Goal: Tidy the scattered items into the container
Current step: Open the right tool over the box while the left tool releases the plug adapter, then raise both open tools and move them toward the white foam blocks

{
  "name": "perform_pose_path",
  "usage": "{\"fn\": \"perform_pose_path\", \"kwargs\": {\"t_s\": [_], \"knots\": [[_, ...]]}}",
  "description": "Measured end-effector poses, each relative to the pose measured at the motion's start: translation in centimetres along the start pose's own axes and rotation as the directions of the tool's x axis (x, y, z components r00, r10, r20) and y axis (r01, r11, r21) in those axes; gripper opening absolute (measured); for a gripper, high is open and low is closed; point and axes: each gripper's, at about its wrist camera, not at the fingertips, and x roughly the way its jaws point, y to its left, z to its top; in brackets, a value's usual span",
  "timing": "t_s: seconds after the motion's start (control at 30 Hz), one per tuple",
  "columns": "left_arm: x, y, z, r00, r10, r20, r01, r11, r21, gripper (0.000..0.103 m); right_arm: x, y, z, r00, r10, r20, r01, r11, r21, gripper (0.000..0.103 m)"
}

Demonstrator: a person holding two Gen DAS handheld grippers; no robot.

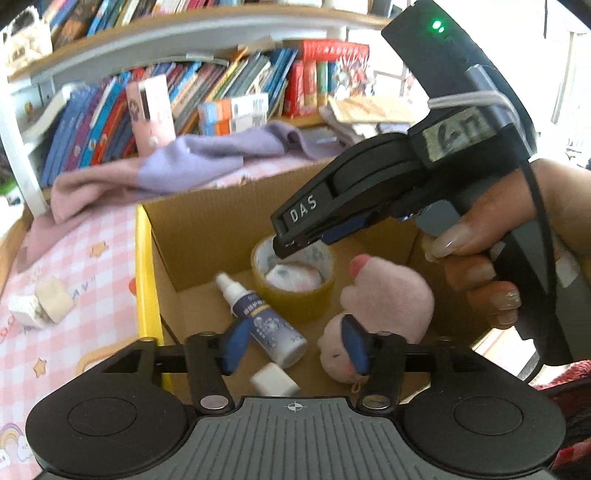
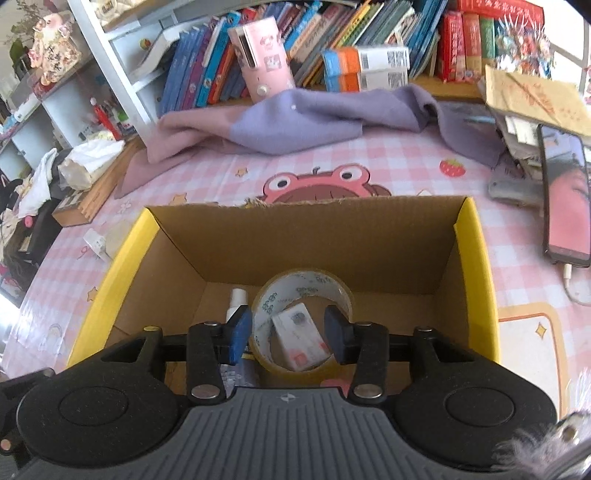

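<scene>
The cardboard box (image 2: 476,258) with yellow flaps stands on the pink checked cloth. On its floor lie a roll of brown tape (image 2: 264,314) with a small white packet (image 2: 299,332) inside the ring, a spray bottle (image 1: 266,325), a white block (image 1: 275,380) and a pink plush doll (image 1: 388,295). My right gripper (image 2: 288,332) hangs over the tape with its jaws apart either side of the roll, pads not pressing; the left wrist view shows its tip (image 1: 284,247) at the roll's rim. My left gripper (image 1: 295,343) is open above the bottle and doll, holding nothing.
Two small pale items (image 1: 40,302) lie on the table left of the box. A phone (image 2: 565,199) on a cable rests to the right. A pink and purple cloth (image 2: 295,122) lies behind the box, before shelves of books (image 2: 332,33).
</scene>
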Motion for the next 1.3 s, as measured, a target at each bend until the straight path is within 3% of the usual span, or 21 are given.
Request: {"fn": "perform_pose_path", "kwargs": {"t_s": [0.1, 0.33, 0.63, 0.97, 1.3], "knots": [[-0.9, -0.2, -0.3, 1.000, 0.004, 0.030, -0.004, 1.000, 0.007, 0.061, -1.0, 0.3, -0.5, 1.000, -0.001, 0.020, 0.001, 1.000, 0.002, 0.042], [-3.9, 0.4, -0.6, 0.991, 0.037, 0.132, -0.037, 0.999, -0.001, 0.083, -4.4, 1.4, -2.3, 0.996, -0.002, 0.091, 0.004, 1.000, -0.015, 0.043], [-7.8, 2.1, -2.0, 0.972, 0.040, 0.230, -0.038, 0.999, -0.013, 0.088, -9.8, 3.3, -6.1, 0.970, -0.064, 0.233, 0.073, 0.997, -0.031, 0.048], [-11.6, 3.6, -5.7, 0.967, -0.009, 0.256, 0.003, 1.000, 0.025, 0.089, -13.2, 6.7, -10.7, 0.929, -0.184, 0.320, 0.172, 0.983, 0.064, 0.051], [-15.9, 6.4, -9.7, 0.970, -0.045, 0.241, 0.043, 0.999, 0.011, 0.095, -15.5, 12.7, -15.8, 0.905, -0.271, 0.329, 0.249, 0.963, 0.107, 0.053]]}}
